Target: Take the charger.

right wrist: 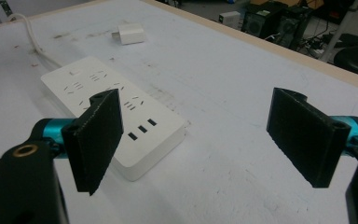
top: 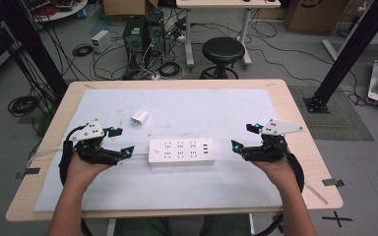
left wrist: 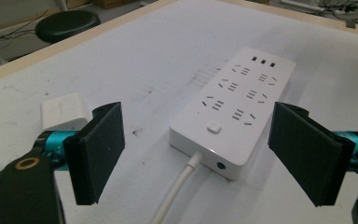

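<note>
A white power strip (top: 181, 151) lies in the middle of the white mat, its cable running off to the left. In the left gripper view the power strip (left wrist: 235, 105) shows its switch end and cable between the jaws, farther off. A small white charger (top: 139, 118) rests behind it to the left; the charger (left wrist: 64, 111) sits beside the left jaw. My left gripper (top: 120, 142) stands open just left of the strip, nothing in it. My right gripper (top: 243, 137) stands open to the strip's right, also holding nothing. The right gripper view shows the strip's (right wrist: 112, 107) USB end and the charger (right wrist: 130, 33) beyond.
The mat covers a wooden table (top: 295, 128). Beyond the far edge stand a black stool (top: 222, 51), computer towers (top: 145, 32) and tangled cables on the floor. A black frame post (top: 349, 49) rises at the right.
</note>
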The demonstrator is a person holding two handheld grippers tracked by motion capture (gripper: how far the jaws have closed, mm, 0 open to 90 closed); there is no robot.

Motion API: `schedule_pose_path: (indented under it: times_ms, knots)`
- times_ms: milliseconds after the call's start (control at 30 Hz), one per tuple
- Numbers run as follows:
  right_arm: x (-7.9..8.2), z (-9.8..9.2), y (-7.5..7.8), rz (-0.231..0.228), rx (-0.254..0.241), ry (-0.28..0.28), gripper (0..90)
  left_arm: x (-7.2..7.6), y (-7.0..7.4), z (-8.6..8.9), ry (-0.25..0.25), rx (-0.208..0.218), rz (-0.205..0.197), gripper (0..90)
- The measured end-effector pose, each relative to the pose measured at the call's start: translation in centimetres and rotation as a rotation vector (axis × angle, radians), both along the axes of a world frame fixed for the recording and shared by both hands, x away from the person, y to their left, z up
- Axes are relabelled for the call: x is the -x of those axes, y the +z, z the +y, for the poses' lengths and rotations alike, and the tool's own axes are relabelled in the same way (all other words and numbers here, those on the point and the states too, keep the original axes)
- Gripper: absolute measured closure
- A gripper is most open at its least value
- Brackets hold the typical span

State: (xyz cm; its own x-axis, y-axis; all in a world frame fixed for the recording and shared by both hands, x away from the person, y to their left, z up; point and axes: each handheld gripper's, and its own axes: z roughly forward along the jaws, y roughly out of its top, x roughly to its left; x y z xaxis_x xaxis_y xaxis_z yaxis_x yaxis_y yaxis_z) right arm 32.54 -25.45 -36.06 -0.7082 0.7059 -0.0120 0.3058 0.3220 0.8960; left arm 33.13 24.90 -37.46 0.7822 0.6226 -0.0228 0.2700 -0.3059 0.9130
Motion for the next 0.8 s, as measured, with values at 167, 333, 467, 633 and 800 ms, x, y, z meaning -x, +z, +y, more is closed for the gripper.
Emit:
schedule_pose_path:
  times_ms: [167, 333, 467, 633, 800]
  knots:
    - [0.2, -0.1, 0.2, 0.000, 0.007, -0.005, 18.7, -1.0, 0.3, -0.2, 0.050, -0.035, 0.017, 18.5]
    - [0.3, -0.4, -0.1, 0.003, 0.007, -0.010, 18.7, -4.7, 0.5, -1.6, 0.142, -0.130, 0.054, 18.5]
    - [0.1, -0.5, -0.4, 0.008, 0.009, -0.019, 18.7, -7.3, 0.0, -2.5, 0.180, -0.145, 0.083, 18.5]
    - [-0.2, -0.6, -0.5, 0.009, 0.010, -0.021, 18.7, -10.1, -0.4, -3.3, 0.228, -0.138, 0.103, 18.5]
    - [-0.4, -0.6, -0.8, 0.005, 0.011, -0.028, 18.7, -12.7, -1.7, -3.7, 0.273, -0.155, 0.125, 18.7]
